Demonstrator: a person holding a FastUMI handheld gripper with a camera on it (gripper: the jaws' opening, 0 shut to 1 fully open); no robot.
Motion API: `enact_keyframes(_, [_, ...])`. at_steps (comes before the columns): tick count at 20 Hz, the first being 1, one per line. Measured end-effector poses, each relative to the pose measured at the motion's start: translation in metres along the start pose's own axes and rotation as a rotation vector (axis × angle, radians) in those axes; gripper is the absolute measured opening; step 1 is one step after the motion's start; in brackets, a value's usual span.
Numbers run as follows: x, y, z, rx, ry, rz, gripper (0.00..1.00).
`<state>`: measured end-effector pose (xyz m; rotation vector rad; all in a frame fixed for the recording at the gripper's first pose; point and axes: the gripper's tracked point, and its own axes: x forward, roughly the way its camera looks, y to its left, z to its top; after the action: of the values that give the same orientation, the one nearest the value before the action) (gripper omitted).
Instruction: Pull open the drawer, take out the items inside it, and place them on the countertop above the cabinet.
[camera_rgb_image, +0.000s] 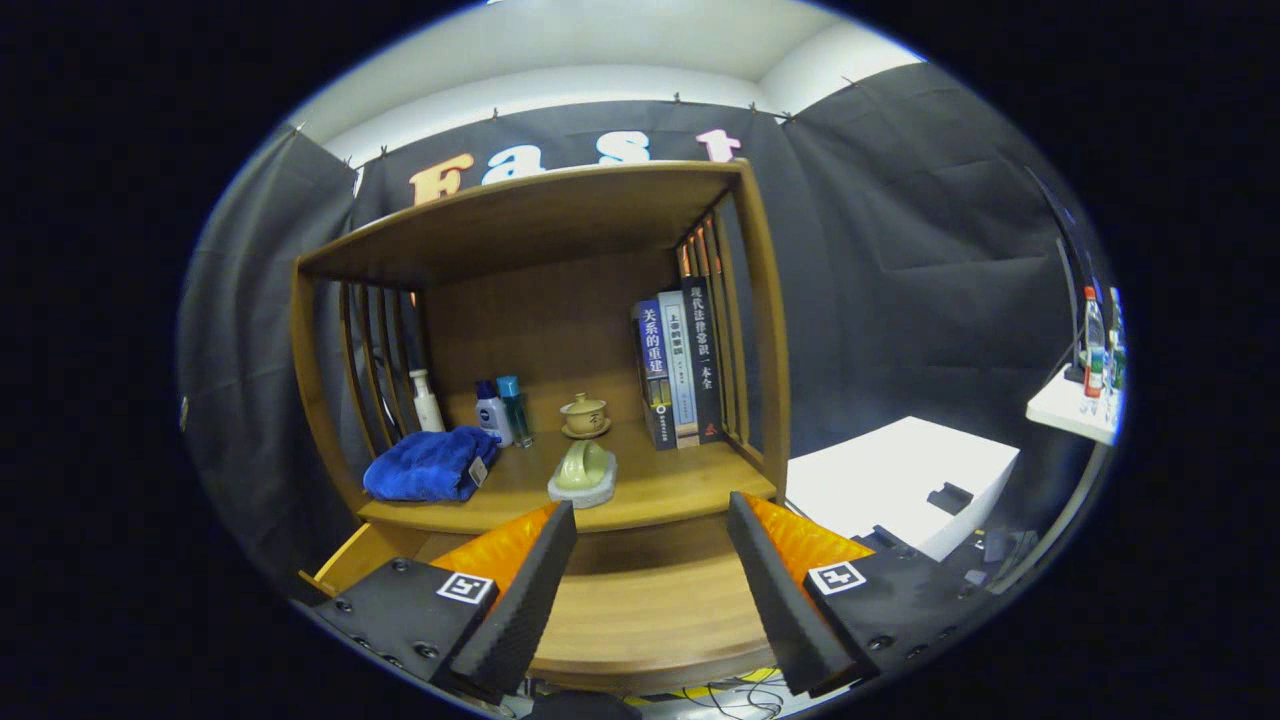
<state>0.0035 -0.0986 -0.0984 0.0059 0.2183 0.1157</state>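
Tongs (650, 520) spread apart (holding nothing) over open drawer (640, 610), blue towel (428, 465) and soap dish (583, 473) on countertop (690, 485) beyond

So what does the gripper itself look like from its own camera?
The gripper has two long wedge-shaped fingers faced with ribbed foam-like pads, set wide apart. Each finger mounts on a dark plate fastened with round screws, and each plate carries a small square black-and-white tracking marker.
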Motion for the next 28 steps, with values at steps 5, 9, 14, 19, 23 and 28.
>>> enact_keyframes(5, [-0.042,-0.028,-0.033,0.036,-0.015,-0.038,0.99])
enact_keyframes(9, [-0.057,-0.037,-0.065,0.049,0.013,-0.062,0.99])
enact_keyframes(14, [-0.055,-0.033,-0.110,0.039,0.092,-0.075,0.99])
enact_keyframes(19, [-0.042,-0.024,-0.135,-0.005,0.147,-0.067,0.99])
enact_keyframes(23, [-0.042,-0.023,-0.138,0.002,0.140,-0.061,0.98])
enact_keyframes(28, [-0.039,-0.022,-0.136,-0.056,0.133,-0.087,0.98])
